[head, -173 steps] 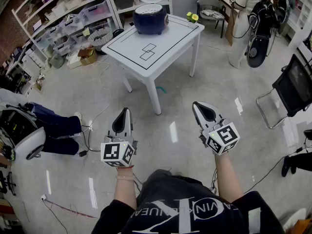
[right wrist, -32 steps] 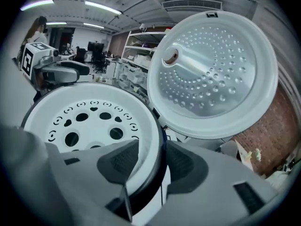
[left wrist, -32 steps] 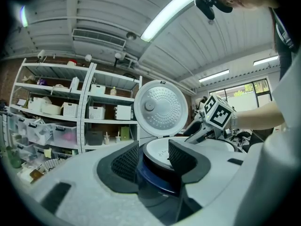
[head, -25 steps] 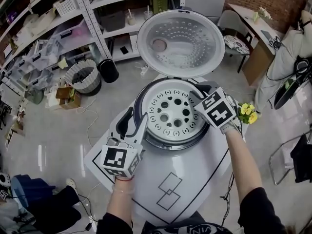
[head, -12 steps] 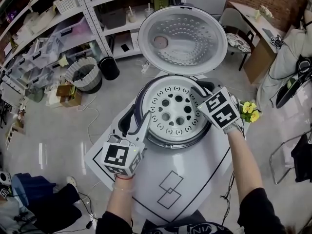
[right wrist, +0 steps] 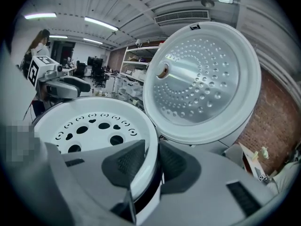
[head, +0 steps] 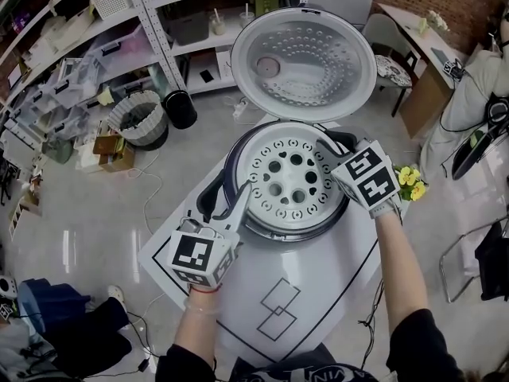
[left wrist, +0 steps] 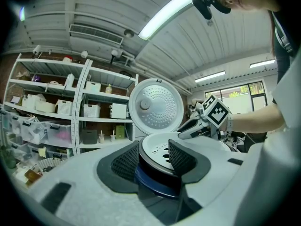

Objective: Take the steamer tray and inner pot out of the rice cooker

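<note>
The dark blue rice cooker (head: pixel 231 168) stands on the white table (head: pixel 326 293) with its lid (head: pixel 306 54) swung up. The white perforated steamer tray (head: pixel 293 178) lies in its mouth and hides the inner pot. My left gripper (head: pixel 229 194) is at the cooker's left rim, jaws wide apart; in the left gripper view (left wrist: pixel 154 157) the tray (left wrist: pixel 162 147) and blue body lie just past the pads. My right gripper (head: pixel 330 148) straddles the tray's right rim. In the right gripper view (right wrist: pixel 149 161) one pad is inside the rim (right wrist: pixel 149 145), one outside, jaws closing, not pressing.
Yellow flowers (head: pixel 407 183) sit on the table just right of the cooker. A black outline of two squares (head: pixel 275 309) is printed on the tabletop near me. Metal shelving (head: pixel 95 46) with bins, a round basket (head: pixel 137 118) and a chair (head: pixel 391 66) stand behind the table.
Several seconds ago I stood away from the table and the cooker was closed; now its lid is up. Over the last second both grippers stay at the rim.
</note>
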Demonstrator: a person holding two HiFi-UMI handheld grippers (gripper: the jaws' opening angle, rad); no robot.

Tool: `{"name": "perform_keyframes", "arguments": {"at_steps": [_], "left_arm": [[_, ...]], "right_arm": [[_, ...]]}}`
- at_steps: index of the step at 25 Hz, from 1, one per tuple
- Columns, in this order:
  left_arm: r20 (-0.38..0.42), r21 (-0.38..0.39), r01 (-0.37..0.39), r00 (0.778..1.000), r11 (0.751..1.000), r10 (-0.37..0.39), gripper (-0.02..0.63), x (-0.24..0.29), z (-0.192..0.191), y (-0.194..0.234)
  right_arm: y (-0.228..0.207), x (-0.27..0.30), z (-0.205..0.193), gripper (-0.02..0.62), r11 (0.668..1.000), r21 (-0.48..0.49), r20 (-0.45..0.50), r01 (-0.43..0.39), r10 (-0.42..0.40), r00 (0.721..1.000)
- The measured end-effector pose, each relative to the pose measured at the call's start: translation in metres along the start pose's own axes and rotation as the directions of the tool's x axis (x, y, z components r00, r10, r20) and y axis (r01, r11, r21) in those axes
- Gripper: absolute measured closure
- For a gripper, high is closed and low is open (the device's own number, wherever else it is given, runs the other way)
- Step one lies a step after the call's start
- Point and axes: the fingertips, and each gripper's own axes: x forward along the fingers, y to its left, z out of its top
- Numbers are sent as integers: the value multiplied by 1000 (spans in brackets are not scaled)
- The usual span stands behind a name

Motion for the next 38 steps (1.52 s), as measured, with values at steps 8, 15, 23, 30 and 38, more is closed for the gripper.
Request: {"name": "perform_keyframes", "arguments": {"at_steps": [8, 15, 23, 30, 38], "left_arm": [[-31, 30, 46, 999, 999, -45, 437, 1, -6, -8], [-3, -31, 43, 999, 999, -44, 430, -1, -5, -4], [-14, -26, 39, 999, 999, -39, 430, 6, 4, -2], [-57, -44, 50, 997, 998, -52, 458, 10, 2, -5], [-8, -58, -13, 1000, 998, 12, 499, 4, 13, -5]], "right_arm": [[4, -2, 4, 508, 1000, -17, 14, 7, -7, 1000], [5, -17, 24, 522, 992, -106, 112, 74, -62, 992], [0, -42, 44, 534, 993, -52, 233, 108, -93, 968], [2, -73, 66, 545, 995, 39, 383, 93, -101, 918], [4, -95, 65, 543, 978, 204, 440, -52, -44, 897]]}}
